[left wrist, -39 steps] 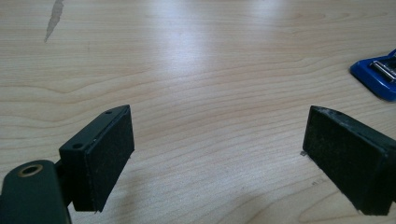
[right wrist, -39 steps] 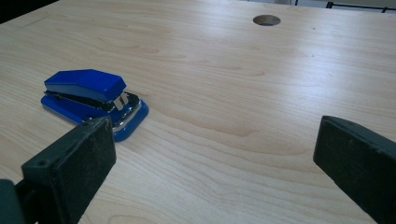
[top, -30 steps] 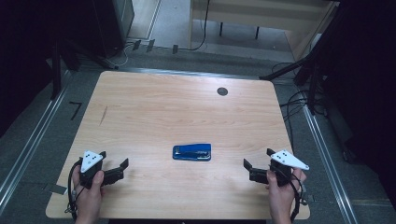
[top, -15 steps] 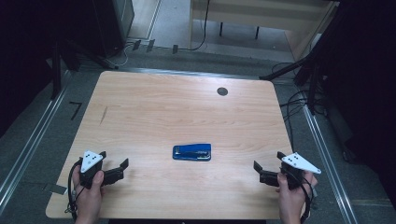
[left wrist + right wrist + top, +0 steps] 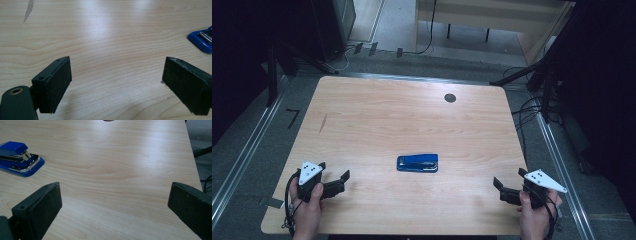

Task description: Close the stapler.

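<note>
A blue stapler (image 5: 417,163) lies flat near the middle of the wooden table (image 5: 412,115), its long side across the table. My left gripper (image 5: 334,171) is held at the near left corner, open, with bare wood between its pads (image 5: 57,85); the stapler (image 5: 202,40) shows at the right edge of the left gripper view. My right gripper (image 5: 509,177) hovers at the near right corner, open and holding nothing. In the right gripper view the stapler (image 5: 18,158) lies off to the upper left, well beyond the pads (image 5: 40,210).
A small black grommet (image 5: 450,98) sits in the tabletop at the back right. A dark streak (image 5: 323,122) marks the wood at the left. Cables (image 5: 527,110) trail on the floor beside the table's right edge. A wooden desk (image 5: 492,15) stands beyond the table.
My right gripper has drawn back to the right and toward the near edge, away from the stapler. The left gripper and the stapler have stayed put.
</note>
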### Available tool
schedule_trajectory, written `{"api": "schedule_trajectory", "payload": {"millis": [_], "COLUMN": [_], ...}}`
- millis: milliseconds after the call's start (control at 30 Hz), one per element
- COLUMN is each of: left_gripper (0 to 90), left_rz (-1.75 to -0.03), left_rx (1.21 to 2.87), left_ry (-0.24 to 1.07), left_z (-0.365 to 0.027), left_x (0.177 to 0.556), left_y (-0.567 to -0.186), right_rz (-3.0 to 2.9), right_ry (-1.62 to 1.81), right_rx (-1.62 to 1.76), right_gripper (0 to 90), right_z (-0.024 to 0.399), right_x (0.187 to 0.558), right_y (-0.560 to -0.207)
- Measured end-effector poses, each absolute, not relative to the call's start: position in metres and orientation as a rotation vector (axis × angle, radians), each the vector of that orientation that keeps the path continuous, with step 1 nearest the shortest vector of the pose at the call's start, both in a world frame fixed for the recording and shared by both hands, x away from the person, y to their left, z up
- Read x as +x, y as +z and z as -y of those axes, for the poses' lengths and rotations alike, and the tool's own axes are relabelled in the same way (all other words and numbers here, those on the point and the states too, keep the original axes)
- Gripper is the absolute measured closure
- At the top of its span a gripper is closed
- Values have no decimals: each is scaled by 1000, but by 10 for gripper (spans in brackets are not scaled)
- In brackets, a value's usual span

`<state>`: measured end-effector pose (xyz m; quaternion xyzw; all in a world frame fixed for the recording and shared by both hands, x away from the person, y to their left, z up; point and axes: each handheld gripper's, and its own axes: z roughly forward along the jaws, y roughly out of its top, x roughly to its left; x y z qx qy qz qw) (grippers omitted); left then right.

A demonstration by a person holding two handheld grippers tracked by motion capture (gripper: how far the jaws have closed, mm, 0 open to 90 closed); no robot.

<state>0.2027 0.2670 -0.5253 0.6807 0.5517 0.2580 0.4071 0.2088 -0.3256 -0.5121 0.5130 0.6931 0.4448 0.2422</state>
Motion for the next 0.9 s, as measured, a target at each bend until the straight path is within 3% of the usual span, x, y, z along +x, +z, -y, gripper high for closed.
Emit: {"api": "schedule_trajectory", "payload": {"millis": [900], "left_gripper": [94], "left_rz": [-1389], "left_rx": [1714], "left_ry": [651], "left_z": [-267], "left_x": [202], "left_y": [-525], "right_rz": [-1829], "right_ry": [1274], "right_rx": [1444], "right_gripper": [0], "right_z": [382], "right_x": [179], "right_y": [-535]}}
